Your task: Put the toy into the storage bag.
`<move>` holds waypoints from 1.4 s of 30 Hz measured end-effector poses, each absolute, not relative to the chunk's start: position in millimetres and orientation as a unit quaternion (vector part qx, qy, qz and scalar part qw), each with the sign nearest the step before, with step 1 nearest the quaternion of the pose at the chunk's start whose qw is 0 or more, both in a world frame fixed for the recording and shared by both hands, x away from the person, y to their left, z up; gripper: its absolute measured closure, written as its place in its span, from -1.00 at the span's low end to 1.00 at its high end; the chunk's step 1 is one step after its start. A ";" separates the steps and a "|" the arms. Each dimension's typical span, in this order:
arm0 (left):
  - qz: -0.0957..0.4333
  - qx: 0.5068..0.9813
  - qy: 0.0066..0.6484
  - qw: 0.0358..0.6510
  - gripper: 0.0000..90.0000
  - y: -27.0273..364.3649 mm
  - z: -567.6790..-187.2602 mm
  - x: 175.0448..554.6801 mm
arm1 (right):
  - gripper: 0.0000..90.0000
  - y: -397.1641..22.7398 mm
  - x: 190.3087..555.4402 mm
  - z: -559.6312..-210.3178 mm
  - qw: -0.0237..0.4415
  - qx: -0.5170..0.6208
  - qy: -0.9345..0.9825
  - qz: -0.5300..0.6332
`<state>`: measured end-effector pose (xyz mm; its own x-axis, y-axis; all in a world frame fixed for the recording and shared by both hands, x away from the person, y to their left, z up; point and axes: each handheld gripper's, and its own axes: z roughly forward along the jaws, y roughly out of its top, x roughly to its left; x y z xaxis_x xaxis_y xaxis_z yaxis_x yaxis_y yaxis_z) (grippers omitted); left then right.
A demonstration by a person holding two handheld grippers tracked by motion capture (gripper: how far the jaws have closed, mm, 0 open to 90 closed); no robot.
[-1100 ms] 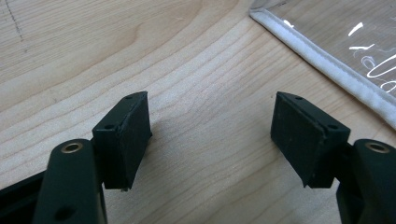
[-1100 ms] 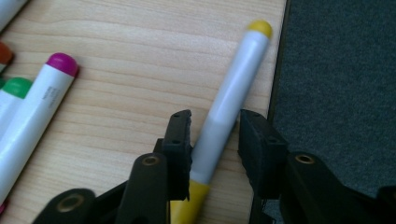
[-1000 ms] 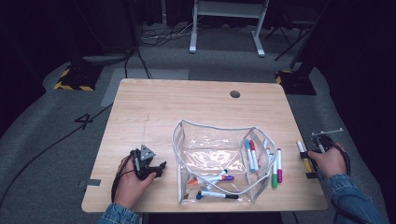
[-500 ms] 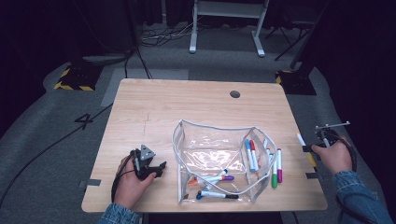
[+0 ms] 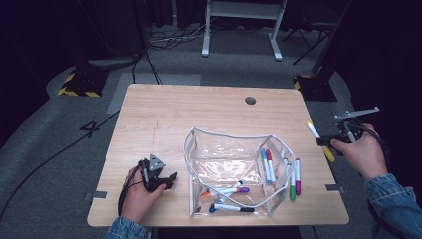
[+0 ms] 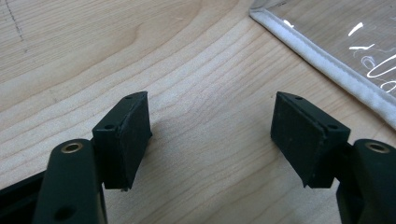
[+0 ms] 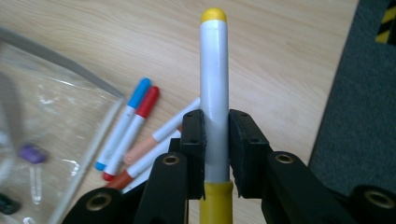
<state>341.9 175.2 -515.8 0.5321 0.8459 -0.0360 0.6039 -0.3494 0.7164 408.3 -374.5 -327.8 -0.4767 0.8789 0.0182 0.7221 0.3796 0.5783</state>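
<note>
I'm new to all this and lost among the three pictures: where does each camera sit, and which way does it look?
High view: above the person's side, looking forward and down on the table; both forearms and hands show.
Left gripper view: on the left tongs, looking past their open jaws at bare wood and the clear pouch edge.
Right gripper view: on the right tongs, jaws clamping the yellow marker.
Shared: that marker also shows in the high view, lifted off the table.

Clear pouch [image 5: 234, 164] on wooden table [image 5: 169, 119]
</note>
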 end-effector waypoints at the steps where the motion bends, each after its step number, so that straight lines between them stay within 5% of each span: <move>1: 0.174 0.803 0.452 0.349 -0.35 175.2 -515.8 341.9 | 0.71 -370.3 407.6 -323.1 0.150 0.484 0.819 0.267; 20: 0.174 0.802 0.453 0.349 -0.35 175.1 -515.8 341.8 | 0.71 -249.6 375.9 -262.5 0.123 0.316 0.894 0.294; 42: 0.175 0.803 0.452 0.348 -0.35 175.3 -515.7 341.9 | 0.71 -145.0 350.1 -300.2 0.041 0.178 0.953 0.240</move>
